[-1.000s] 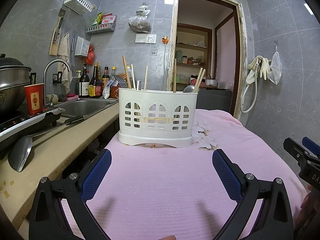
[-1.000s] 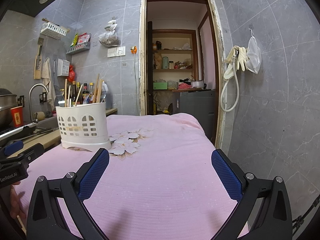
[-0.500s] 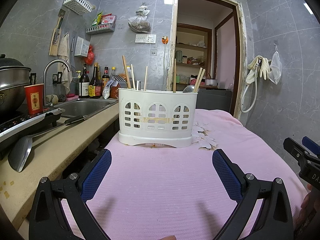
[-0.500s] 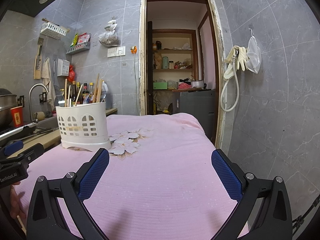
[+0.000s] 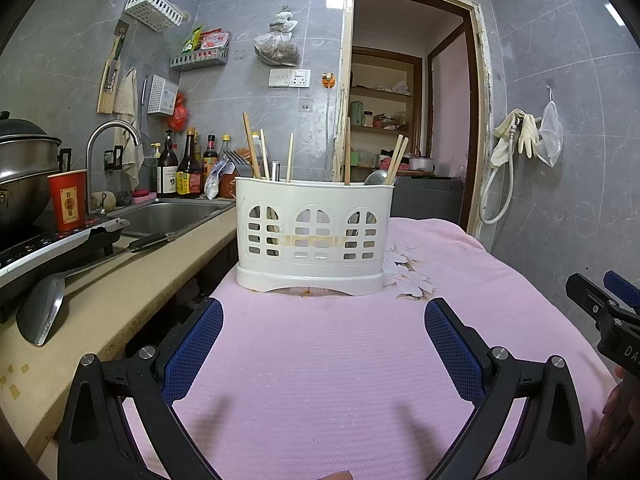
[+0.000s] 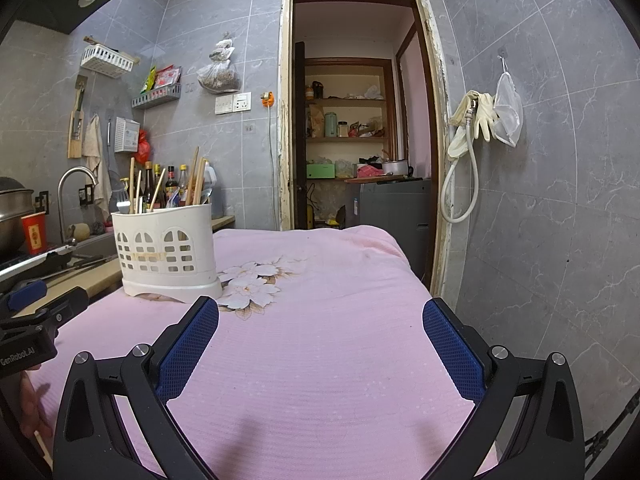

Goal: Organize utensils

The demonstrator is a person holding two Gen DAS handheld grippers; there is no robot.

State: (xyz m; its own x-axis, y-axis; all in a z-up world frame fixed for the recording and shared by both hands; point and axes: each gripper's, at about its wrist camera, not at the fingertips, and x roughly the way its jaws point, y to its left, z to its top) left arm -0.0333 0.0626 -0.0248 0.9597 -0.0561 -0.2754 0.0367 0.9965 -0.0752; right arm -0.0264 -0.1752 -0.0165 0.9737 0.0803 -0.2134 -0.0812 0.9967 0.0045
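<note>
A white slotted utensil holder stands on the pink cloth-covered table. Several wooden chopsticks, a fork and a spoon stick up out of it. My left gripper hovers low over the cloth just in front of the holder, open and empty. My right gripper is open and empty too, with the holder ahead on its left. The left gripper's body shows at that view's left edge.
A beige counter runs along the left with a metal spatula, a sink, a tap, bottles, a red cup and a pot. An open doorway lies behind the table.
</note>
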